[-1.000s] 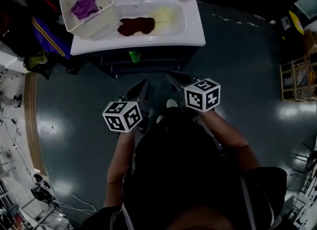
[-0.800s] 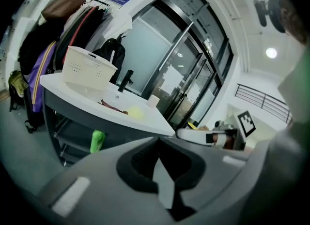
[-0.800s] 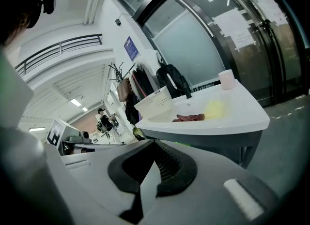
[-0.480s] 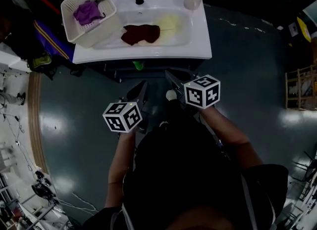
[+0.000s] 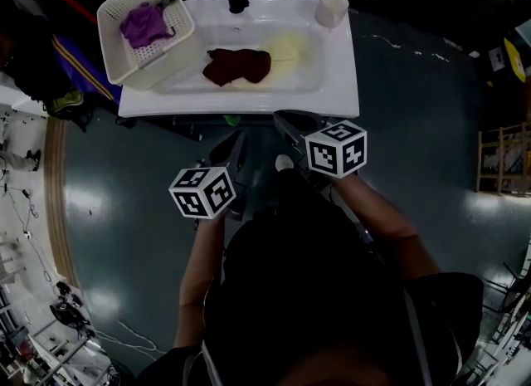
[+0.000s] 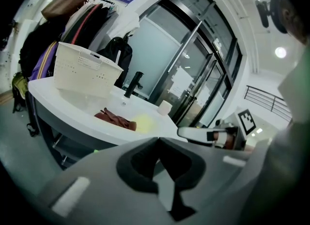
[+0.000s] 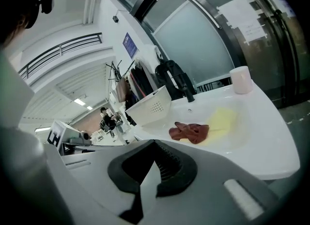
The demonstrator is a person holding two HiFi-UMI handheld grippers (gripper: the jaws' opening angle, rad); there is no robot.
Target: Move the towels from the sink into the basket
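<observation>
Towels not yet moved are seen in the basin of the sink (image 5: pixel 249 104): a dark red towel (image 5: pixel 238 65) and a yellow towel (image 5: pixel 292 46). A purple towel (image 5: pixel 145 25) is already held in the basket (image 5: pixel 158 62), which is set on the sink's left end, partly over the basin's left corner. The red towel is spread with its long axis along the basin, parallel to the sink's front edge. Its right end touches the yellow one, which is laid toward the basin's back right corner, near the cup (image 5: pixel 332 8).

Both grippers are held short of the front edge, over the floor, and are pointed toward the sink and slightly downward. The left gripper (image 5: pixel 239 139) is shown with its jaws together and nothing between them; the right gripper (image 5: pixel 286 119) is likewise closed and empty. Both towels thus lie ahead of the tips, beyond the front edge.

The right gripper is judged the nearer, its tips almost at the front edge and roughly in line with the place where the two towels meet. The left is set further back, in front of the red towel's left half and on the basket's side. Jaws would have to be opened before either towel could be taken.
</observation>
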